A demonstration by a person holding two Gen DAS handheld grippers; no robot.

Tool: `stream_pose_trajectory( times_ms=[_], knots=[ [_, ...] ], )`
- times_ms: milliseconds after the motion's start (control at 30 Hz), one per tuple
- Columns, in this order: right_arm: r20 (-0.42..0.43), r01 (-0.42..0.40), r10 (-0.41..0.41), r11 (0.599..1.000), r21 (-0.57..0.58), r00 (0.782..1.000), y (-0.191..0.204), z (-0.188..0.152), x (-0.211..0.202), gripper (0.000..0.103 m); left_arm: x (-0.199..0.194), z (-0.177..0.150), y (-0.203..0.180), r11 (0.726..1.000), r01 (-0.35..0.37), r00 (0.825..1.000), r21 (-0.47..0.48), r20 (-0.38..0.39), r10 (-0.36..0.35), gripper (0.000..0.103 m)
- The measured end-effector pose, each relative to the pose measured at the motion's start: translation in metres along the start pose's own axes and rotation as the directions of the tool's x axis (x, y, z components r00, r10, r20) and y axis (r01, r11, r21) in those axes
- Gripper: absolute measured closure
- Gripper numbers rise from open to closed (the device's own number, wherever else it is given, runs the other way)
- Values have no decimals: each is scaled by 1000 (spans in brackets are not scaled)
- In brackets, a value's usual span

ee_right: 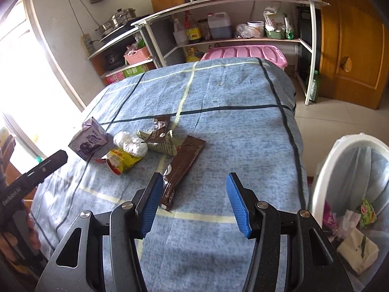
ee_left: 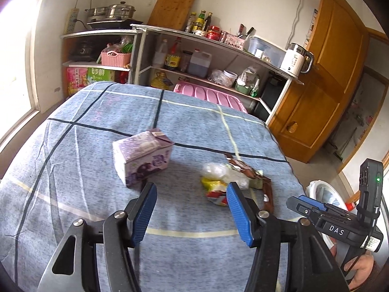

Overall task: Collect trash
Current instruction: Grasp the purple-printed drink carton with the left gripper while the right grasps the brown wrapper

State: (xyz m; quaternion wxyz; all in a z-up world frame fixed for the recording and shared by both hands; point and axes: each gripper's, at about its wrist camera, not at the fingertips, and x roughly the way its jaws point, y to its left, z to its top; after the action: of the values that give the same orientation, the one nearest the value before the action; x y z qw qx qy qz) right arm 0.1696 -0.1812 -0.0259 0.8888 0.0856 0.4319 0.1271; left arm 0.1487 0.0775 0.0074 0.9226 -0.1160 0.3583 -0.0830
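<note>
Trash lies on a table under a blue checked cloth [ee_left: 73, 170] [ee_right: 231, 97]. A purple carton [ee_left: 143, 158] [ee_right: 88, 141] lies on its side. Beside it are a crumpled white plastic bag [ee_left: 218, 171] [ee_right: 131, 143], a yellow snack wrapper [ee_left: 216, 189] [ee_right: 121, 160], a pale printed wrapper [ee_right: 163, 146] and a long brown wrapper [ee_left: 245, 168] [ee_right: 184, 160]. My left gripper [ee_left: 190, 192] hovers open just short of the carton and the yellow wrapper, with nothing between its fingers. My right gripper [ee_right: 194, 182] is open over the cloth, its left pad next to the brown wrapper's near end.
A white bin [ee_right: 345, 170] [ee_left: 323, 192] lined with a plastic bag stands on the floor right of the table and holds some rubbish. Shelves [ee_left: 194, 60] with bottles, pots and baskets, and a pink lidded box [ee_right: 245, 52], stand behind the table. A wooden door [ee_right: 352, 48] is at right.
</note>
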Motion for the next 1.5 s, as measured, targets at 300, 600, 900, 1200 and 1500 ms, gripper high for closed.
stream_pose_trajectory(
  times_ms=[300, 600, 900, 1200, 1500],
  knots=[
    [-36, 50, -51, 999, -9, 998, 14, 5, 26, 48, 16, 14, 39, 998, -53, 998, -16, -18, 53, 42],
    [-35, 104, -104, 994, -20, 994, 23, 9, 40, 41, 37, 29, 61, 998, -59, 998, 1, -35, 59, 41],
    [-35, 191, -193, 980, -60, 981, 31, 9, 47, 41, 56, 32, 55, 998, -23, 997, 55, -66, 26, 40],
    [-33, 194, -195, 980, -41, 980, 20, 7, 43, 41, 56, 22, 40, 994, 47, 994, 103, -105, -36, 40],
    [-30, 194, -195, 980, -37, 980, 19, 8, 43, 41, 55, 29, 35, 988, -39, 997, 152, -60, 49, 40]
  ],
)
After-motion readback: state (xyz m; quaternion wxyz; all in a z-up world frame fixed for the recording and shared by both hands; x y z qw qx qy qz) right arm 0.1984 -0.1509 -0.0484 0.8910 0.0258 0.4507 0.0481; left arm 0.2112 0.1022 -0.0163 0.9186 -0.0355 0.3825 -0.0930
